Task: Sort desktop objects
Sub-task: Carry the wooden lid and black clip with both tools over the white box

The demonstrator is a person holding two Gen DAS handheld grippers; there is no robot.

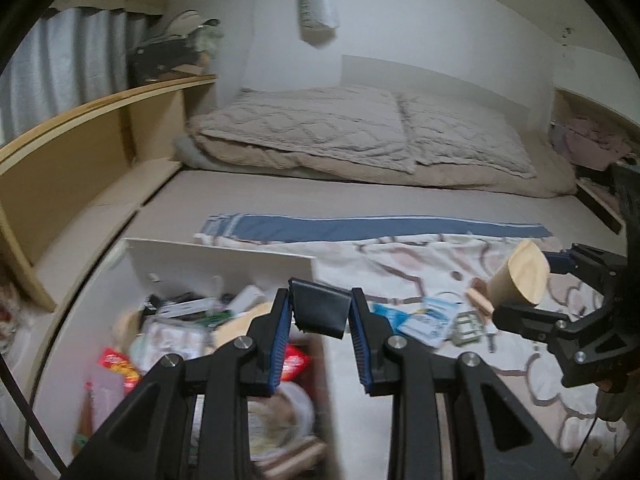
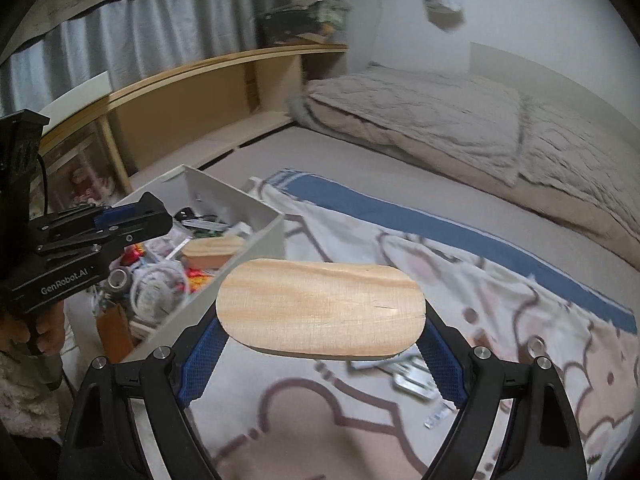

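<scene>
Currently the left hand-held gripper [image 1: 320, 312] pinches a small black block [image 1: 319, 309] by its edges, tilted down over the white box [image 1: 224, 250]; a slight slip could drop it short. The right hand-held gripper [image 2: 322, 354], angled down over the patterned bed cover [image 2: 500, 292], clamps a wooden piece [image 2: 320, 316] end to end; rolling could lever it free.

Black left gripper [image 1: 320, 312], blue ribbed pads, silver screws, white GenRobot.AI marking, fleecy sleeve [image 2: 20, 392]
</scene>
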